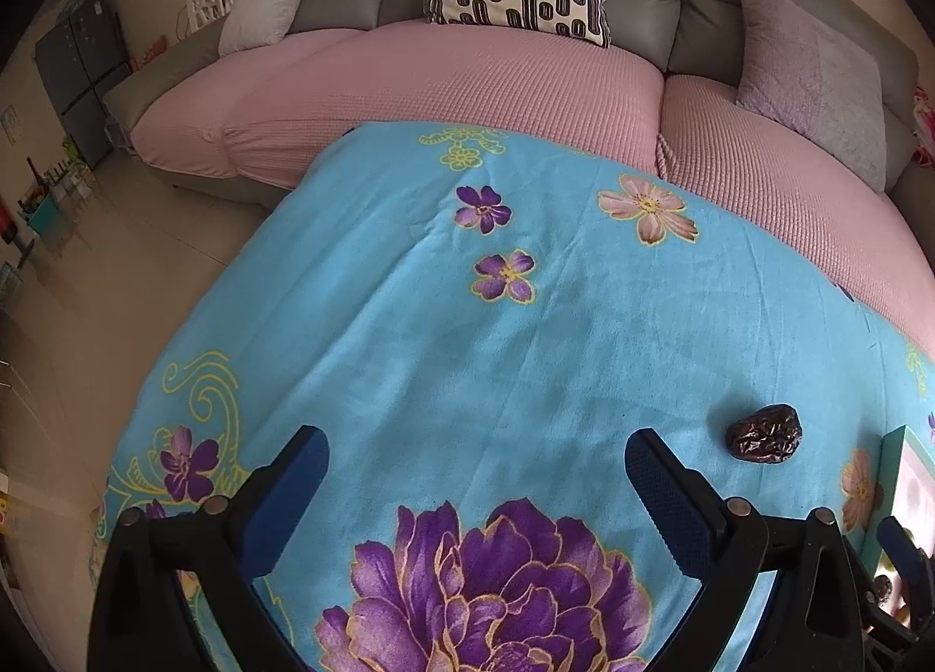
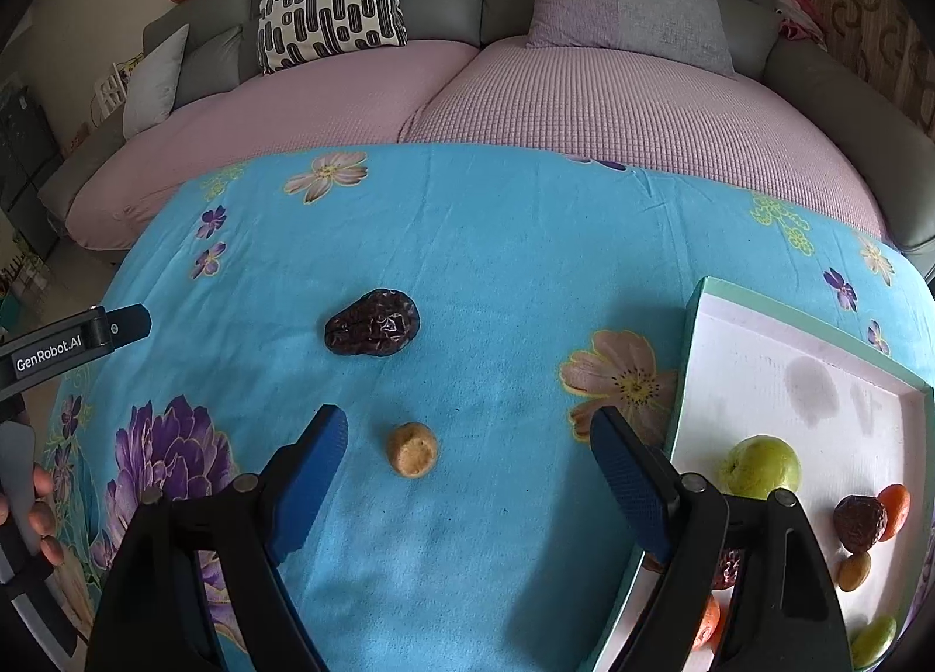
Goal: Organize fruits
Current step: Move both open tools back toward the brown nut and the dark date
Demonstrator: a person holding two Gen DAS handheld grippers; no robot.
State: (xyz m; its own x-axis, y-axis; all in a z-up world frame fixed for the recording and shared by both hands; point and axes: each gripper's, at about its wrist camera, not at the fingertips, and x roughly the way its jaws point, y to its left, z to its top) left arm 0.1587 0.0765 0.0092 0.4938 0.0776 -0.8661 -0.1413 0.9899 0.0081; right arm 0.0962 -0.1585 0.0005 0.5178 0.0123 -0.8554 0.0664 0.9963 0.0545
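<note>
A dark wrinkled date point(image 2: 372, 331) lies on the blue floral cloth point(image 2: 479, 263). A small round tan fruit point(image 2: 412, 449) sits nearer, just ahead of my right gripper point(image 2: 467, 447), between the lines of its open blue fingers point(image 2: 318, 459). A white tray with a green rim point(image 2: 692, 333) at the right holds a green fruit point(image 2: 759, 466), another date point(image 2: 859, 523), orange fruits and other small ones. In the left wrist view my left gripper point(image 1: 476, 456) stands open over the cloth, nothing between its fingers; the date point(image 1: 764, 432) lies to its right.
A grey sofa with a pink cover point(image 2: 584, 99) and cushions runs behind the table. The left gripper's body point(image 2: 64, 347) and a hand point(image 2: 41, 520) show at the left edge of the right wrist view. The tray's corner point(image 1: 903, 438) shows at the left view's right edge.
</note>
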